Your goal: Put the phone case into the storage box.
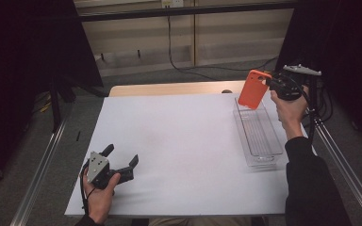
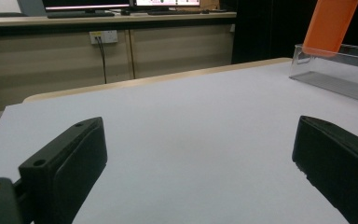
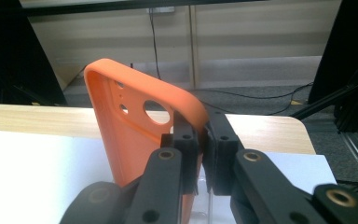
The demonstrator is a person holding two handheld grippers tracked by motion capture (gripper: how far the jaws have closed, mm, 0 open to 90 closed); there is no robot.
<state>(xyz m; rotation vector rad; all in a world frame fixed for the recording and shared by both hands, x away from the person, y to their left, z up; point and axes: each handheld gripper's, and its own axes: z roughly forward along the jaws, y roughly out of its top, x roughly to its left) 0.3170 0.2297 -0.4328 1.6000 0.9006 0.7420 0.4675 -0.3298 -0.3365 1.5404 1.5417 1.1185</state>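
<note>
An orange phone case (image 1: 254, 89) hangs upright in the air above the far end of a clear plastic tray (image 1: 259, 136) at the table's right. My right gripper (image 1: 269, 83) is shut on the case's edge; in the right gripper view its two black jaws pinch the rim of the orange phone case (image 3: 135, 126), whose camera cut-outs face me. My left gripper (image 1: 121, 156) rests open on the white sheet near the front left, jaws wide apart with nothing between them. In the left gripper view the orange phone case (image 2: 331, 25) shows over the clear plastic tray (image 2: 335, 70).
A white sheet (image 1: 179, 150) covers the wooden table (image 1: 169, 88). Metal rails (image 1: 42, 169) run along both sides. Dark curtains and a stand flank the table, and a cable trails on the floor behind.
</note>
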